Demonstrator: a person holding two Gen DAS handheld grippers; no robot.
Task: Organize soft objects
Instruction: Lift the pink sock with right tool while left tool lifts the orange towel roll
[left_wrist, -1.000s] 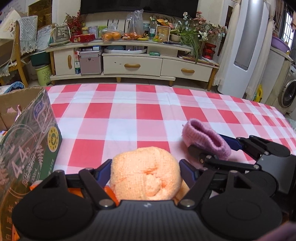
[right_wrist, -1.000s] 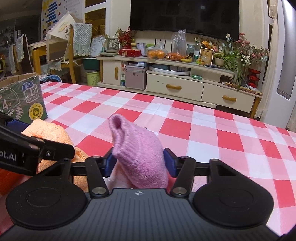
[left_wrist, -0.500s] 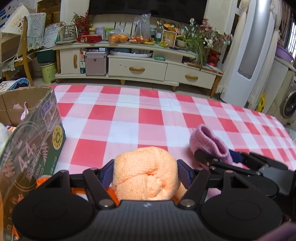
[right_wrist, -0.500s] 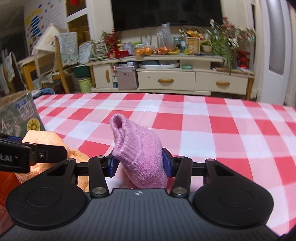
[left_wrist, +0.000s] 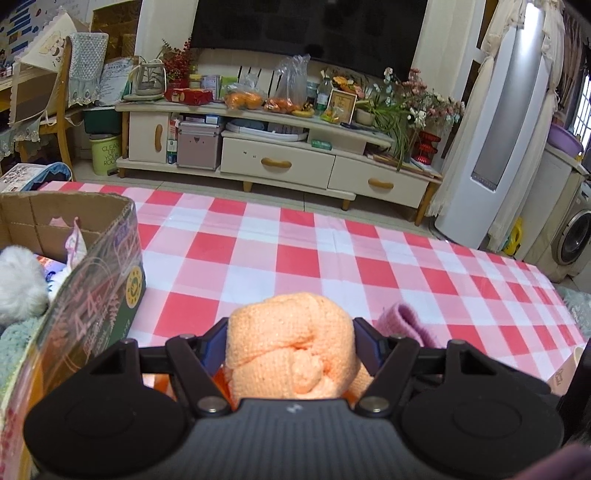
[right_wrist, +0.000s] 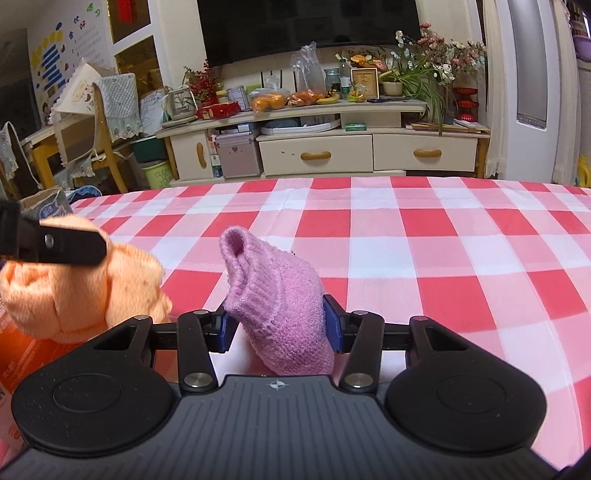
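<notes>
1. Lifted a little since the earlier frame, the left gripper (left_wrist: 290, 345) now looks over the rim of the cardboard box (left_wrist: 74, 206) at left of frame; its jaws have narrowed and press the orange knit bundle (left_wrist: 291, 350) from both sides.
2. Beside it, the right gripper (right_wrist: 275, 326) has rolled level and is likewise clamped part-way on the pink knit sock (right_wrist: 275, 302), bottom centre.
3. Both soft items appear clear of the red-and-white checked table (right_wrist: 406, 251), which suggests the carry to the box comes next.
4. Fuzzy, ribbed and yielding, both bulge between the pads; a white fluffy item (left_wrist: 18, 284) already lies in the box.
</notes>
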